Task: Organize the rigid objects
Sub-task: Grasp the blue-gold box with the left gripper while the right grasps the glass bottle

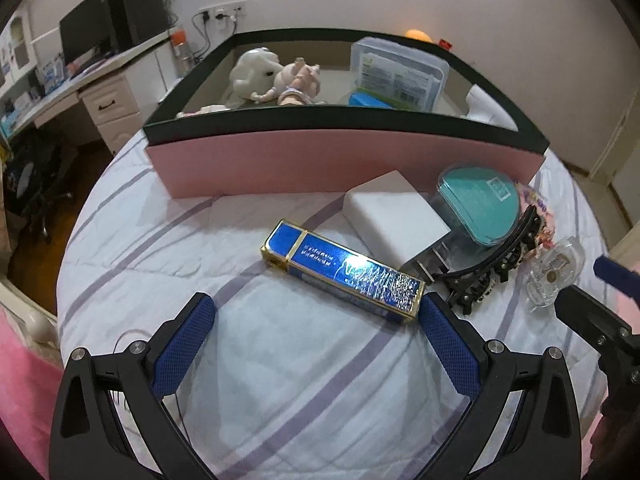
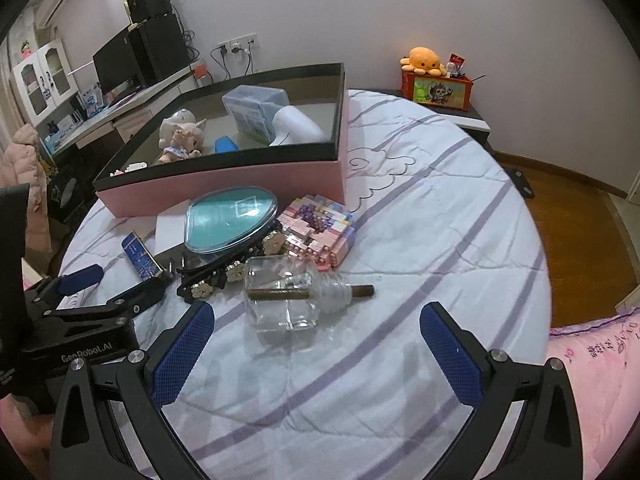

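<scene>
A blue and gold box (image 1: 340, 270) lies on the striped bedsheet just beyond my open, empty left gripper (image 1: 316, 308); it also shows in the right wrist view (image 2: 140, 258). Next to it are a white block (image 1: 394, 216), a teal-lidded clear case (image 1: 478, 208), a black hair claw (image 1: 492, 272) and a clear glass bottle (image 1: 552, 276). In the right wrist view my open, empty right gripper (image 2: 316, 316) hovers near the glass bottle (image 2: 286, 300), with a brown cigar (image 2: 312, 292) by it, the teal case (image 2: 230, 220) and pink building blocks (image 2: 320, 232).
A large pink box with a black rim (image 1: 344, 120) stands behind the objects, holding plush toys (image 1: 256, 72), a clear container (image 1: 396, 72) and a white item (image 2: 296, 126). A desk with a monitor (image 2: 116, 64) is far left. A nightstand with an orange plush (image 2: 426, 60) is far right.
</scene>
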`<state>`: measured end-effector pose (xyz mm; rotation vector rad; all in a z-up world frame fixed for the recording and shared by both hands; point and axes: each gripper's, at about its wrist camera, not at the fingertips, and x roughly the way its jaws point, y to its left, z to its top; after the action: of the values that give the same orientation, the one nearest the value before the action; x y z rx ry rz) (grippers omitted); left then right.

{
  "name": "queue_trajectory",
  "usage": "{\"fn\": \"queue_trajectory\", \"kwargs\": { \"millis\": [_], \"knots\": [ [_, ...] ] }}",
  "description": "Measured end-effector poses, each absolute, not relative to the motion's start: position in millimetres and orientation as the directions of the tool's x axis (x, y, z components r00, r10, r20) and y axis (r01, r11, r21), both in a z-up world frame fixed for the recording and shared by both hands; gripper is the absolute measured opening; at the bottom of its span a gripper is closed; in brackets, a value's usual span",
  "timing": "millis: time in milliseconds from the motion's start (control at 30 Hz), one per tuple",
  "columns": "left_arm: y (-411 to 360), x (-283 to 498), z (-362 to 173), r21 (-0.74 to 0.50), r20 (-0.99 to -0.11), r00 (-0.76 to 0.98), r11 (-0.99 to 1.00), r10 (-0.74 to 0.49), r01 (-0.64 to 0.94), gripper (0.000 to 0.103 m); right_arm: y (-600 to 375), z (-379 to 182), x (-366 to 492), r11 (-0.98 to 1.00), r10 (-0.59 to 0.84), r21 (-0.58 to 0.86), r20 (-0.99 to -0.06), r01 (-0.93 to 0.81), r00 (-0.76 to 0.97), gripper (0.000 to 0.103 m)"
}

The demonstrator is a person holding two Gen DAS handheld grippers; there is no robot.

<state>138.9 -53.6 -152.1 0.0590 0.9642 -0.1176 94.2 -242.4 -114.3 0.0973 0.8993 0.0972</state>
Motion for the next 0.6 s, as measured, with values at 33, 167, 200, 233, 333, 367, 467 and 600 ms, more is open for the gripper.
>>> {"fn": "queue_trajectory", "kwargs": {
  "millis": [33, 167, 200, 233, 333, 367, 467, 600],
  "knots": [
    [-55.9, 141.5, -153.7, 0.011, -0.826, 0.56, 0.991, -0.065, 0.132, 0.103, -241.5, -115.2, 96.2, 0.991, 0.127, 0.126, -0.777, -0.046, 0.616, 0.103],
    [-58.4, 148.7, -155.6, 0.012, -0.829, 0.555, 0.99, -0.07, 0.143, 0.103, -239.5, -122.4, 105.0, 0.992, 0.123, 0.119, -0.787, -0.047, 0.605, 0.103],
    [-57.7, 150.3, -156.2, 0.008, -0.829, 0.554, 0.99, -0.073, 0.143, 0.103, -240.1, -125.2, 107.3, 0.992, 0.121, 0.119, -0.79, -0.044, 0.6, 0.103],
    [-56.3, 151.1, -156.5, -0.001, -0.829, 0.554, 0.99, -0.08, 0.142, 0.103, -241.0, -127.2, 108.8, 0.992, 0.121, 0.119, -0.793, -0.042, 0.597, 0.103],
    [-54.5, 151.3, -156.7, -0.01, -0.826, 0.556, 0.989, -0.092, 0.148, 0.103, -240.6, -133.7, 111.7, 0.992, 0.121, 0.113, -0.799, -0.05, 0.59, 0.103],
    [-54.2, 151.1, -156.7, -0.014, -0.825, 0.557, 0.989, -0.096, 0.149, 0.103, -240.4, -135.0, 111.8, 0.993, 0.12, 0.109, -0.798, -0.054, 0.591, 0.103],
    [-52.2, 149.2, -155.9, -0.032, -0.822, 0.559, 0.988, -0.113, 0.152, 0.1, -239.8, -136.3, 110.8, 0.992, 0.125, 0.106, -0.787, -0.068, 0.604, 0.102],
    [-51.7, 143.3, -154.1, -0.037, -0.812, 0.57, 0.986, -0.125, 0.162, 0.084, -240.8, -135.5, 109.8, 0.992, 0.123, 0.095, -0.78, -0.078, 0.613, 0.087]
  ]
}}
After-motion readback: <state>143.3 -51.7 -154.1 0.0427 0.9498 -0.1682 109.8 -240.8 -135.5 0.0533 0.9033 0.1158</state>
